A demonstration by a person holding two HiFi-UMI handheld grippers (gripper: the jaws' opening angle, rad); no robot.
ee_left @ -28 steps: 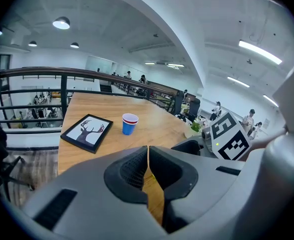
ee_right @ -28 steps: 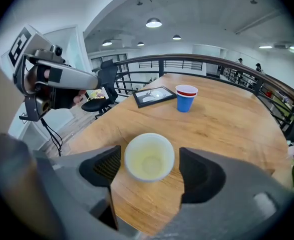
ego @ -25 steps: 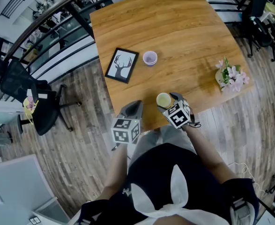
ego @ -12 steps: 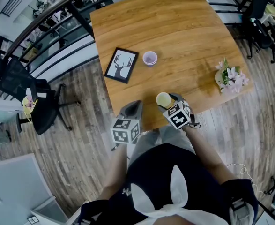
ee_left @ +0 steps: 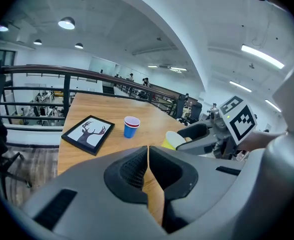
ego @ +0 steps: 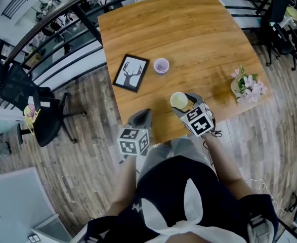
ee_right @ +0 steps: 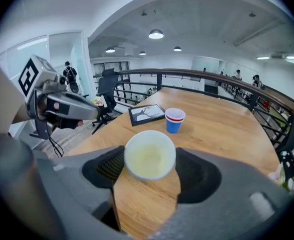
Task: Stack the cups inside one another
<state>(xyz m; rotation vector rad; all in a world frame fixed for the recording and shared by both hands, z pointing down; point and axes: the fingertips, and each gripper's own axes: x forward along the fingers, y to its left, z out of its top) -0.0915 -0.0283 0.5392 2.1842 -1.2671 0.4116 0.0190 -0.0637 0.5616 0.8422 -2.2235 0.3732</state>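
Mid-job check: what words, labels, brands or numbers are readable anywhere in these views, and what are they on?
No readable words or numbers in any view.
Left marker cube and right marker cube: black-and-white square patterns only, no letters.
Framed picture: a deer silhouette, no caption.
Blue cup: red and white band at the rim, no print.
Yellow cup: plain, no print visible.

Smooth wood-grain table (ego: pixel 188 29), matt yellow cup (ego: pixel 178 100), matt black picture frame (ego: pixel 131 72)
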